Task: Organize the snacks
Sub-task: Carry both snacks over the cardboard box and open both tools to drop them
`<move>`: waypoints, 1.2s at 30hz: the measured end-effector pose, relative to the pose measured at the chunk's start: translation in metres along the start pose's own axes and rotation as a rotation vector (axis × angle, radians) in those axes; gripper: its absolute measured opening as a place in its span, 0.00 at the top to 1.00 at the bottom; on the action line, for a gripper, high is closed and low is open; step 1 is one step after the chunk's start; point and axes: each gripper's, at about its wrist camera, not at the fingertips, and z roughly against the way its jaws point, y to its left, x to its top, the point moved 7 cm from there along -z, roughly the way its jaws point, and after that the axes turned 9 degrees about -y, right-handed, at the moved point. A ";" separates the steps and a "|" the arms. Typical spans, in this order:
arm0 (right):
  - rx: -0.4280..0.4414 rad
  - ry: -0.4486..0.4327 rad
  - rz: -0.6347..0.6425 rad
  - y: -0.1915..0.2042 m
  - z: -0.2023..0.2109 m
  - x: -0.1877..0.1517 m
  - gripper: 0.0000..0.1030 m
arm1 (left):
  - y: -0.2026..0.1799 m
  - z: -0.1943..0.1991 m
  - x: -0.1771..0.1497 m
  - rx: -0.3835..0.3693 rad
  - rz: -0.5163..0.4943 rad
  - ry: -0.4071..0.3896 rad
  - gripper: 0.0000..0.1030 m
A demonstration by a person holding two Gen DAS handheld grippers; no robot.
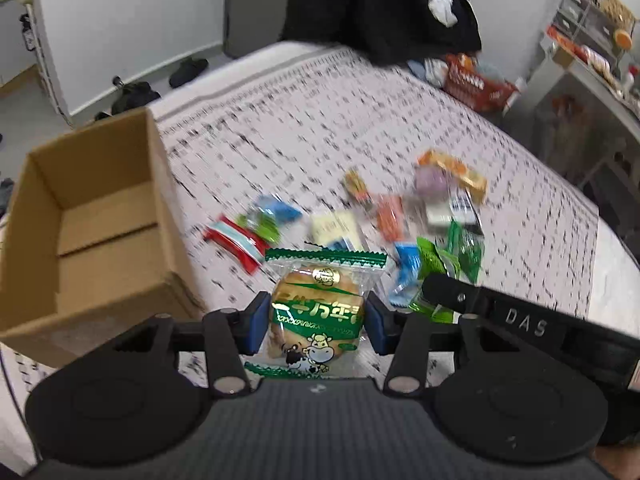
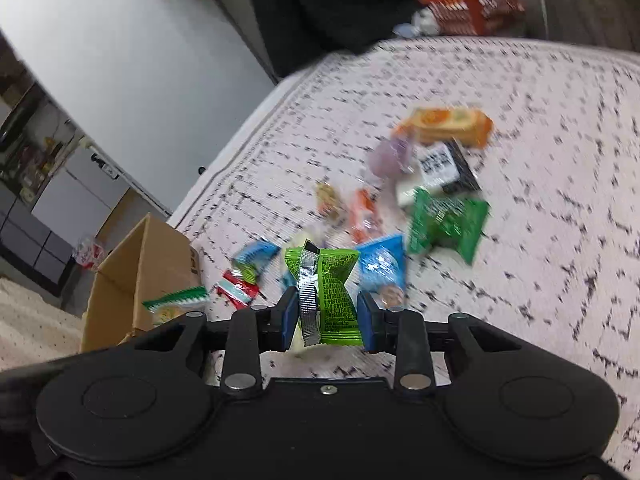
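Left gripper (image 1: pixel 316 322) first: fingers clamped on the sides of a cake pack (image 1: pixel 318 312), long axis running straight out from the camera, its green serrated seal pointing away toward the pile. Right gripper (image 2: pixel 328 318) has its fingers pinched on a lime pouch (image 2: pixel 332 296), upright, silver seam facing the camera. Both are lifted off the bed (image 1: pixel 320 120). The box (image 1: pixel 92 220) is what matters: open, empty as far as I can see, just to the left of the left gripper, so that hand is clearly nearer; from the right wrist view it sits farther off to the left. Beyond, the loose snacks (image 1: pixel 360 216) lie scattered mid-bed, blurred, still to be sorted.
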 end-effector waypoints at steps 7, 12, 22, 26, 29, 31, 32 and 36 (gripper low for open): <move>0.035 -0.040 0.061 0.029 0.001 0.006 0.70 | 0.031 0.019 0.017 0.050 0.050 -0.050 0.53; 0.074 -0.066 0.092 0.058 -0.002 0.013 0.70 | 0.053 0.030 0.027 0.087 0.093 -0.079 0.53; 0.151 -0.059 0.143 0.109 -0.021 0.012 0.70 | 0.097 0.042 0.044 0.150 0.162 -0.117 0.53; 0.177 -0.063 0.161 0.125 -0.026 0.011 0.70 | 0.115 0.043 0.049 0.172 0.190 -0.126 0.53; 0.193 -0.061 0.173 0.137 -0.032 0.009 0.70 | 0.128 0.041 0.051 0.187 0.217 -0.125 0.53; 0.203 -0.059 0.178 0.145 -0.037 0.009 0.71 | 0.137 0.039 0.052 0.194 0.233 -0.121 0.53; 0.210 -0.060 0.181 0.148 -0.039 0.008 0.72 | 0.141 0.038 0.052 0.197 0.240 -0.118 0.53; 0.238 -0.049 0.175 0.160 -0.050 0.005 0.87 | 0.156 0.031 0.052 0.208 0.265 -0.108 0.53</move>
